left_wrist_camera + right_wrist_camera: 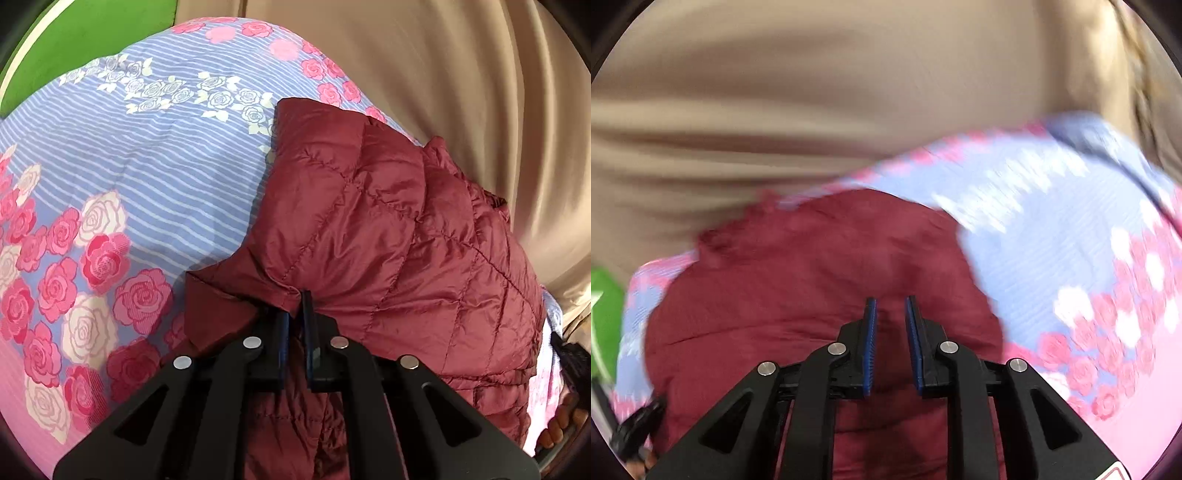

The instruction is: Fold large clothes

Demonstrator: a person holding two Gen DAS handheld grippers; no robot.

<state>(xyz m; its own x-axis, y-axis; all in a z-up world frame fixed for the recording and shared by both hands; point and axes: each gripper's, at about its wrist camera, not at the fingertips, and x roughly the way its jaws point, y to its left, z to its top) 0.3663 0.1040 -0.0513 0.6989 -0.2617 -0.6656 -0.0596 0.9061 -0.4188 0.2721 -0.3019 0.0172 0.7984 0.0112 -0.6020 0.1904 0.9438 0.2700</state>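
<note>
A maroon quilted puffer jacket point(399, 236) lies partly folded on a bed with a blue striped, rose-patterned cover point(147, 173). My left gripper point(297, 299) is shut on an edge fold of the jacket near its left side. In the right wrist view, which is motion-blurred, the jacket point(820, 277) fills the middle. My right gripper point(889, 306) hovers over it with its blue-padded fingers point(871, 332) slightly apart and nothing between them. The right gripper's body and the hand holding it show at the right edge of the left wrist view point(569, 362).
A beige curtain point(461, 92) hangs behind the bed's far edge. A green surface point(85, 40) shows at the upper left of the left wrist view. The bed cover point(1052, 229) spreads to the right of the jacket.
</note>
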